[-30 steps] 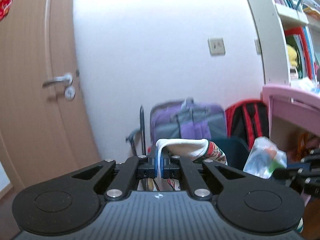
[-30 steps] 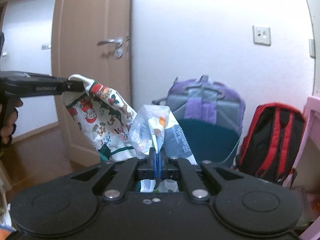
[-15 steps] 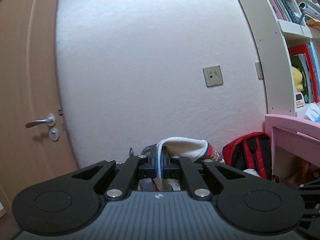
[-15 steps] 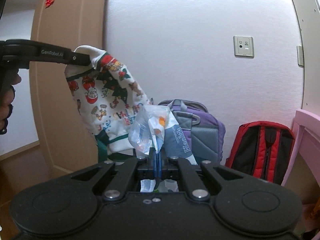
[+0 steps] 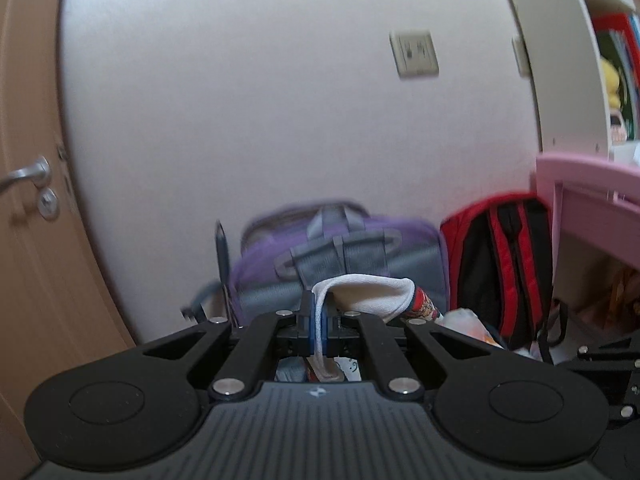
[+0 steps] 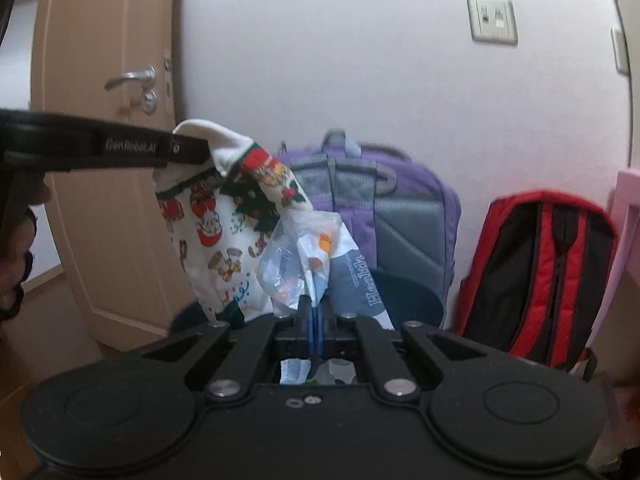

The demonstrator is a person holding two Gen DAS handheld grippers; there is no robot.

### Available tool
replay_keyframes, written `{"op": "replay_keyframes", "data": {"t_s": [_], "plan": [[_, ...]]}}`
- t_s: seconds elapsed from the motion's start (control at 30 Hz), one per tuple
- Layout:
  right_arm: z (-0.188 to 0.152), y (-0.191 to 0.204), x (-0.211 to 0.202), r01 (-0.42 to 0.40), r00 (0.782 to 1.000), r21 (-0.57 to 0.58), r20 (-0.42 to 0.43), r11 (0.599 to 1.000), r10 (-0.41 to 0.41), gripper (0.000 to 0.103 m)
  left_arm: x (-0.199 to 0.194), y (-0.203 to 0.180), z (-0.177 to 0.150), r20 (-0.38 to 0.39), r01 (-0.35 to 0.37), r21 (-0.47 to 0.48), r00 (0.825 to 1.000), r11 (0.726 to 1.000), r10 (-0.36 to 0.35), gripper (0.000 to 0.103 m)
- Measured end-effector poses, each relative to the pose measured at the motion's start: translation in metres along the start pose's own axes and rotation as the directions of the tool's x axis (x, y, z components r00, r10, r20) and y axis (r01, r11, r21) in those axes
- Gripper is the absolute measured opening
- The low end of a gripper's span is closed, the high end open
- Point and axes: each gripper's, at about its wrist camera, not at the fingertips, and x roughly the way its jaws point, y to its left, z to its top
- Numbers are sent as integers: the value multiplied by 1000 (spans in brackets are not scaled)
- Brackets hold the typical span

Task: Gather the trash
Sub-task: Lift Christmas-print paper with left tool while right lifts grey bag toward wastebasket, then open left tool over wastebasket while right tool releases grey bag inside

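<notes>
nearest, the right gripper (image 6: 316, 312) is clenched on a crumpled plastic wrapper (image 6: 308, 256). to its left the left gripper (image 6: 200, 148) pinches the printed cloth bag (image 6: 224, 232) by its white rim. beyond both sits a dark bin (image 6: 408, 296) before the purple backpack (image 6: 380, 208). carrying step; next, probably bring the wrapper over a mouth and release.

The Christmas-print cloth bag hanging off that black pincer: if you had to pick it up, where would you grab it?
At its white rim, as the left gripper does now. The Christmas-print bag is limp and hangs straight down from that rim, so the thin doubled edge slips easily between closed fingers. Come in level from the side, leaving the mouth free for the plastic wrapper pinched in the right gripper.
</notes>
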Motion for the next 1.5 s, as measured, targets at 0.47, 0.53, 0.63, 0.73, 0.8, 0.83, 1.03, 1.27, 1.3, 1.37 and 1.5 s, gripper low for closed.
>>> {"op": "replay_keyframes", "data": {"t_s": [0.47,0.53,0.63,0.73,0.8,0.83,1.03,1.27,1.3,1.37,1.5], "plan": [[-39,-8,58,27,987,-27,-157,999,-30,11,79,-21,-78,-311,88,23,947,996,-77,4],[-39,-5,58,25,987,-40,-159,999,-31,15,84,-22,-83,-342,99,17,935,995,-87,4],[-39,-3,57,21,986,-36,-165,999,-26,17,90,-21,-87,-367,105,-28,924,994,-108,6],[-38,-1,54,21,985,-41,-168,999,-27,21,90,-20,-88,-383,110,-55,915,992,-123,9],[-35,-1,54,20,986,-42,-167,999,-27,26,90,-19,-87,-392,118,-77,909,990,-139,14],[-34,0,51,19,986,-40,-163,999,-25,30,88,-17,-88,-396,125,-98,905,987,-154,21],[-27,4,31,7,990,-45,-141,999,-14,34,63,-13,-81,-351,123,-138,922,983,-164,62],[-15,12,-5,-9,993,-35,-115,999,5,36,24,-8,-68,-321,129,-158,931,979,-175,67],[-14,13,-10,-11,994,-36,-109,999,7,36,17,-8,-66,-314,133,-156,933,979,-177,68],[-12,18,-22,-12,995,-46,-98,999,7,36,3,-7,-63,-305,134,-157,936,978,-177,68],[-8,28,-48,-13,997,-65,-78,998,8,38,-25,-4,-57,-292,136,-171,939,976,-182,73]]}}
